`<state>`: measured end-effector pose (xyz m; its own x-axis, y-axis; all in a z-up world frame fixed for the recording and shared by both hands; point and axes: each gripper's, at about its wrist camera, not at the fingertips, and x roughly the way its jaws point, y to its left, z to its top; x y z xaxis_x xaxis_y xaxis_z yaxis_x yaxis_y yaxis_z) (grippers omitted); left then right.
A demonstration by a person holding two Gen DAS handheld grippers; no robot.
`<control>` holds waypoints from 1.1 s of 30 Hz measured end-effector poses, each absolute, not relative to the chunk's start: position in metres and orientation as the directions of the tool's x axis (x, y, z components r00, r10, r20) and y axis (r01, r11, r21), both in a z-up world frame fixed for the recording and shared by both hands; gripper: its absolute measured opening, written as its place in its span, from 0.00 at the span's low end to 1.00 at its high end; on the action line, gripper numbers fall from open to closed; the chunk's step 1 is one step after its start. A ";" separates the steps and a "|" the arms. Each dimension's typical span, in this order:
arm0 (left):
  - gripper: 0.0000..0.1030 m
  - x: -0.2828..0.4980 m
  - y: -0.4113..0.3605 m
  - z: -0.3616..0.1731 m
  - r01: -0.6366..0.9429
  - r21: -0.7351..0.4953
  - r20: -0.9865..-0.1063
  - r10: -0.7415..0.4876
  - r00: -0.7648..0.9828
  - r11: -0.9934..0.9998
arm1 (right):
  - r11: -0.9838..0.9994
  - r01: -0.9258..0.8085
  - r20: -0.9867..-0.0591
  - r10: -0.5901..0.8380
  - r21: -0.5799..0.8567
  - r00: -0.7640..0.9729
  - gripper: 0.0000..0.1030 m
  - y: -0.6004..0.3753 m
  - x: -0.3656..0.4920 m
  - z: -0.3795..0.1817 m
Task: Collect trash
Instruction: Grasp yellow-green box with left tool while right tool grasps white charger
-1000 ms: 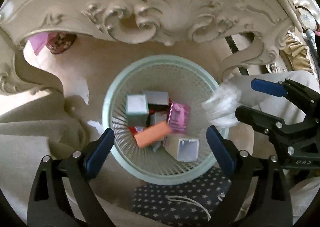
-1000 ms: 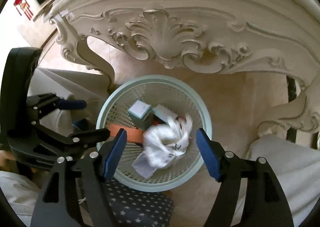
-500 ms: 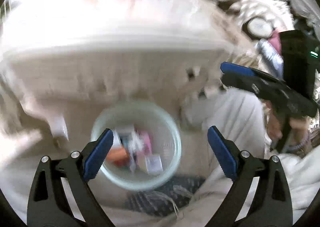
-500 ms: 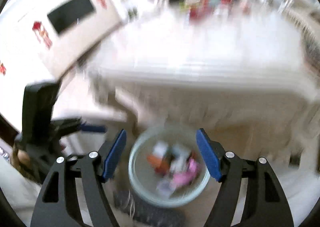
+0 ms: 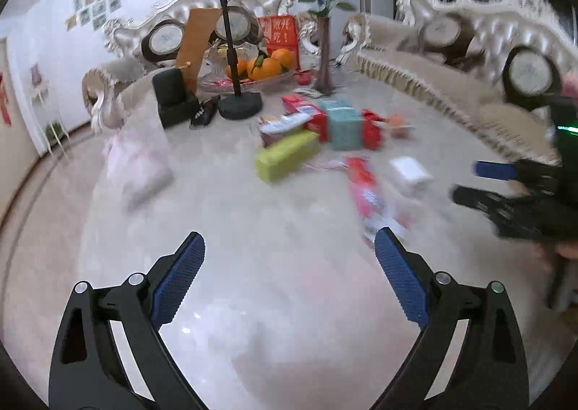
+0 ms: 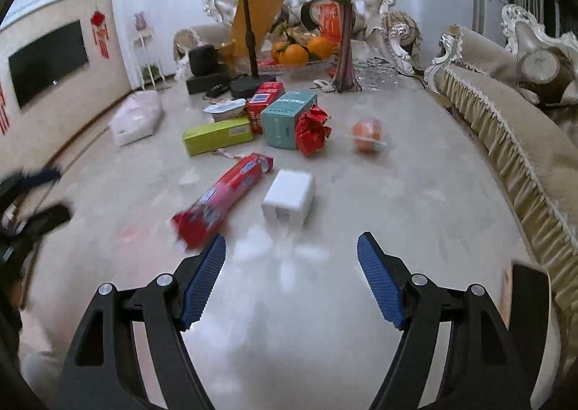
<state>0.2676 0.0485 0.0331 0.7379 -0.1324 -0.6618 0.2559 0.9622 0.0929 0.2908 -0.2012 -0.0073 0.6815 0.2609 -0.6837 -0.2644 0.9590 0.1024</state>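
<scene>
Trash lies scattered on the pale marble table [image 6: 415,200]. Nearest my right gripper [image 6: 292,240] are a long red packet [image 6: 224,196] and a small white box [image 6: 289,196]. Its jaws are opening with nothing between them. Farther back sit a green box [image 6: 218,135], a teal box [image 6: 287,119], a crumpled red wrapper [image 6: 312,129] and an orange wrapped item [image 6: 367,135]. My left gripper [image 5: 287,240] hangs open and empty over bare marble, with the green box [image 5: 287,157] and red packet [image 5: 366,189] ahead of it. The right gripper [image 5: 484,182] shows at that view's right edge.
A white plastic bag [image 6: 137,117] lies at the table's left. At the back stand a black phone stand [image 6: 249,23], a vase of roses [image 6: 345,48], a bowl of oranges [image 6: 300,52] and a black box [image 6: 206,63]. A fringed sofa [image 6: 505,128] borders the right side.
Both grippers rose from the basket under the carved table to above the tabletop. The white crumpled bag between the right fingers is gone. The basket has left both views.
</scene>
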 end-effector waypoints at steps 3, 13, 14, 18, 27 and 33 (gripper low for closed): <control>0.90 0.324 0.050 0.022 0.278 0.070 -0.703 -0.150 0.695 0.958 | 0.961 -0.258 -0.713 0.251 0.101 0.655 0.70 -0.194 0.307 -0.012; 0.90 0.407 0.036 -0.009 0.403 0.032 -0.759 -0.240 0.605 0.915 | 0.958 -0.274 -0.763 0.238 0.084 0.601 0.70 -0.191 0.333 -0.031; 0.90 0.411 0.037 -0.010 0.407 0.013 -0.763 -0.254 0.594 0.913 | 0.957 -0.274 -0.769 0.244 0.093 0.590 0.70 -0.192 0.335 -0.032; 0.90 0.428 0.034 -0.018 0.412 -0.038 -0.777 -0.286 0.561 0.910 | 0.955 -0.279 -0.760 0.254 0.099 0.598 0.70 -0.195 0.337 -0.029; 0.90 0.453 0.024 -0.035 0.338 -0.058 -0.814 -0.240 0.528 0.939 | 0.953 -0.293 -0.775 0.244 0.080 0.583 0.69 -0.192 0.349 -0.033; 0.59 0.452 0.017 -0.035 0.280 0.023 -0.827 -0.139 0.544 0.960 | 0.958 -0.281 -0.805 0.212 0.059 0.554 0.55 -0.195 0.355 -0.041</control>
